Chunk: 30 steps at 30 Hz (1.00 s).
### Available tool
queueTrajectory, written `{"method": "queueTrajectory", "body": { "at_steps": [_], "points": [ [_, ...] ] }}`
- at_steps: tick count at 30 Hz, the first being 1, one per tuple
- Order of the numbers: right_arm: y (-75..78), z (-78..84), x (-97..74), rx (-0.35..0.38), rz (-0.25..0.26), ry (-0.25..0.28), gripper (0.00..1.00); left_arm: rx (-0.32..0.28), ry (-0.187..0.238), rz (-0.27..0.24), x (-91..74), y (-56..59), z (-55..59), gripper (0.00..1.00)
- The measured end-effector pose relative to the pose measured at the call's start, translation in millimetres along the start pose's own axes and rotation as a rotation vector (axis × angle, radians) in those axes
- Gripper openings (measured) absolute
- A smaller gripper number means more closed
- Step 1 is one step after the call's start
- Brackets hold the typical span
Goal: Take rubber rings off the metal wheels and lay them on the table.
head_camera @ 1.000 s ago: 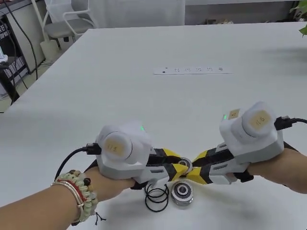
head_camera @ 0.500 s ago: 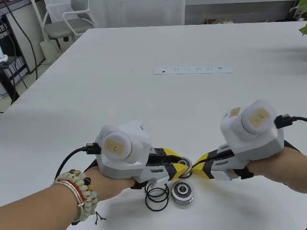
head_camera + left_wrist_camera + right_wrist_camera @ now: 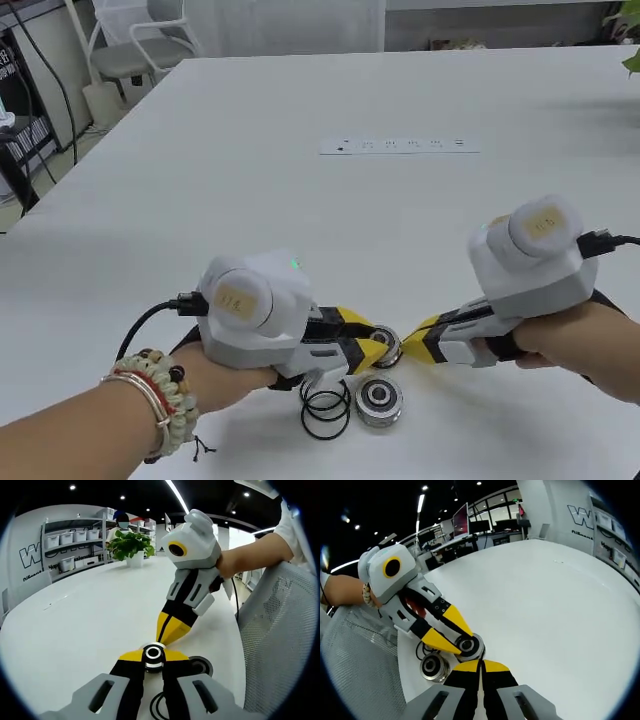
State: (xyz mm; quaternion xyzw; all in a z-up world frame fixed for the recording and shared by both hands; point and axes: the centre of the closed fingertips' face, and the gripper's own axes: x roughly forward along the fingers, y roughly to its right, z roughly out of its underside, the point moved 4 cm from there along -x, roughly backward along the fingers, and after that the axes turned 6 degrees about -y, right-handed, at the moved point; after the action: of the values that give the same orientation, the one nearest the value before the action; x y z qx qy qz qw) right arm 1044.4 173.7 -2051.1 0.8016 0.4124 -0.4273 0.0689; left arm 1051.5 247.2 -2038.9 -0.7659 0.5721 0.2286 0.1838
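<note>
— What's the surface like where you are?
— I'm over a broad white table (image 3: 250,190), matt and plain. A socket strip (image 3: 400,146) lies flat across it, well away from my hands. Past the far left corner there's a white chair (image 3: 140,45), and a plant (image 3: 628,35) at the far right edge.
— And the room?
— The left gripper view gives me shelves (image 3: 70,547) of bins along the wall and small ceiling lights (image 3: 73,487). The right gripper view has monitors (image 3: 462,525) on desks beyond the table.
— Grippers?
— My left gripper (image 3: 380,347) is clamped on a wheel (image 3: 153,653), which sits between its yellow tips near the table's near edge. The right gripper (image 3: 410,343) has its jaws pressed together, tips right at that wheel's rim. Whether they pinch a ring, I can't tell.
— Anything lying down?
— A second wheel (image 3: 379,397) lies flat just beneath the tips, and black rings (image 3: 326,405) lie overlapping on the table just beside it.
</note>
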Motion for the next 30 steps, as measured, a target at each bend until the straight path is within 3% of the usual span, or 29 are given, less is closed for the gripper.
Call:
{"method": "queueTrajectory", "body": {
  "at_steps": [2,9,30],
  "points": [
    [-2.8,0.8,-1.5,0.072,-0.019,0.003,0.0,0.001,-0.003,0.002,-0.1,0.2,0.3,0.08],
    [0.2,-6.5,-9.1,0.214,-0.072,0.07,0.0,0.013,-0.013,0.005,-0.6,0.4,0.5,0.08],
    [-5.7,-9.5,-6.9,0.243,-0.078,0.058,0.0,0.063,-0.022,0.005,-0.9,1.1,0.8,0.07]
  ]
}}
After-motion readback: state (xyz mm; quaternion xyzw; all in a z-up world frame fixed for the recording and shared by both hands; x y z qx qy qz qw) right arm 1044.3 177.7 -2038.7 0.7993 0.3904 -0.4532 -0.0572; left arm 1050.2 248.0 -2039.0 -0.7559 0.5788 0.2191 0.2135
